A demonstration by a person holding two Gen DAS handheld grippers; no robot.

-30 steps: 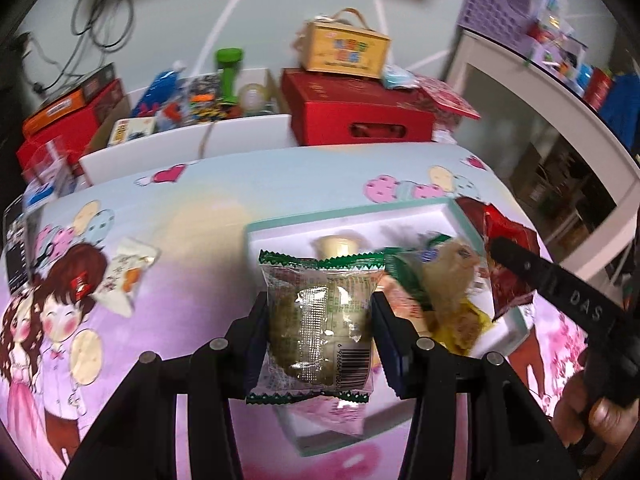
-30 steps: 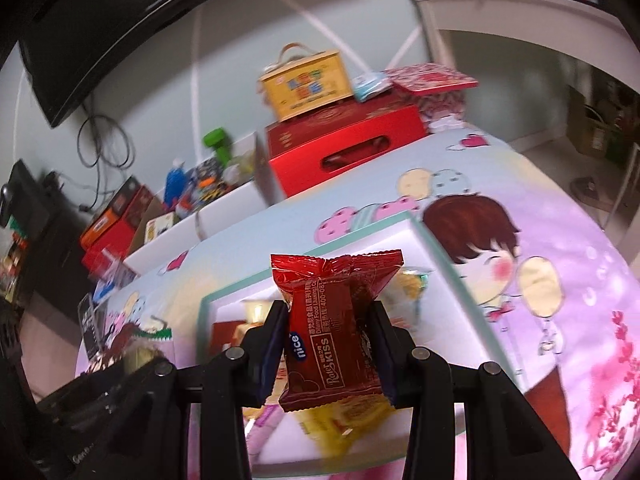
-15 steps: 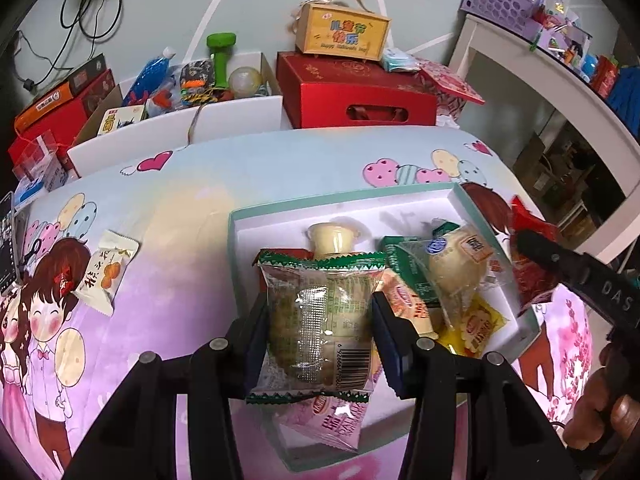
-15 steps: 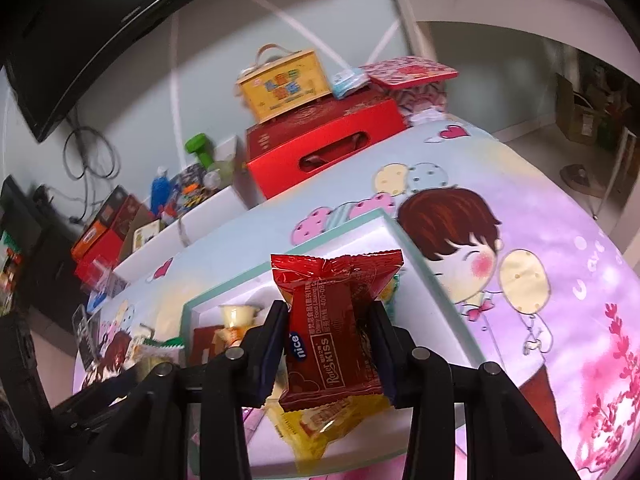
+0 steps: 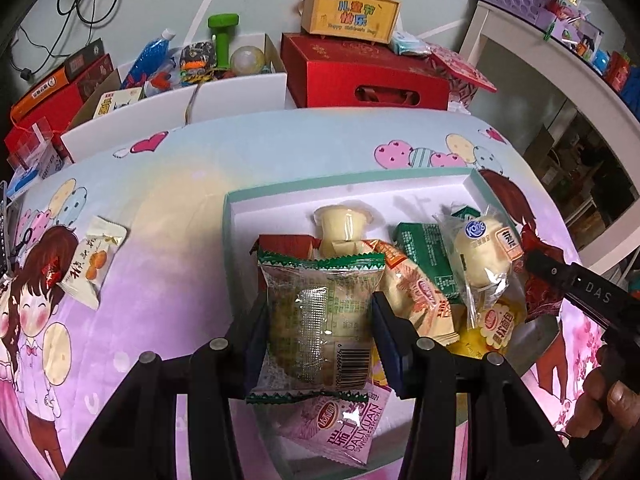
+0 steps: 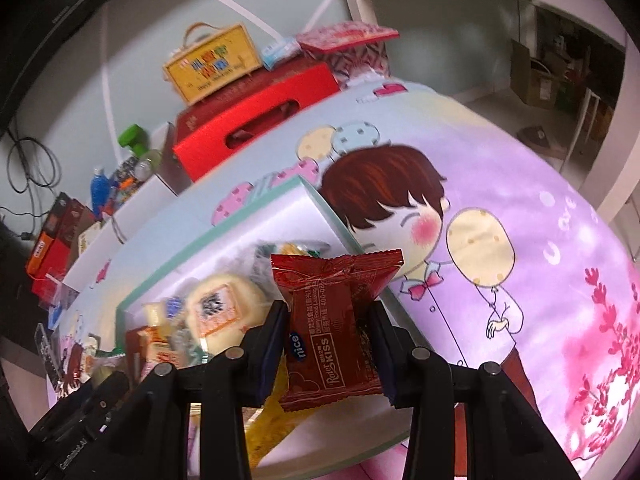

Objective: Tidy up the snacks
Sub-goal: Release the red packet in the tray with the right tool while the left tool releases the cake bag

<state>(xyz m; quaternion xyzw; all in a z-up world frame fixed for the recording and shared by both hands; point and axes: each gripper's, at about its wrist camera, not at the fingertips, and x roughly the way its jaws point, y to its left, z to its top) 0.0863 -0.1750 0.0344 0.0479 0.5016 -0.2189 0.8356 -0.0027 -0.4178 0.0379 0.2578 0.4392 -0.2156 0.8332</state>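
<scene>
The left gripper (image 5: pixel 320 336) has its fingers pressed on both sides of a clear snack pack with green zigzag edges (image 5: pixel 318 320). The pack hangs over the near part of a white box with a green rim (image 5: pixel 344 190). The box sits on a counter with a cartoon cloth (image 5: pixel 168 208).

Inside the box lie more snacks: a small pudding cup (image 5: pixel 344 224), a green packet (image 5: pixel 426 252), a round bun in a clear bag (image 5: pixel 482 256), an orange and white packet (image 5: pixel 416 296) and a pink packet (image 5: pixel 340 428) under the held pack. One orange-picture packet (image 5: pixel 92 264) lies alone on the cloth, well to the left of the box.

The right gripper (image 6: pixel 330 344) has its fingers squeezed on a dark red packet (image 6: pixel 332 320). It holds the packet over the right side of the box, near the rim. In the left view a hand (image 5: pixel 608 404) shows at the lower right edge.

Behind the counter stand a red box (image 5: pixel 364 76) and a yellow box with a handle (image 5: pixel 352 12) on top of it.
</scene>
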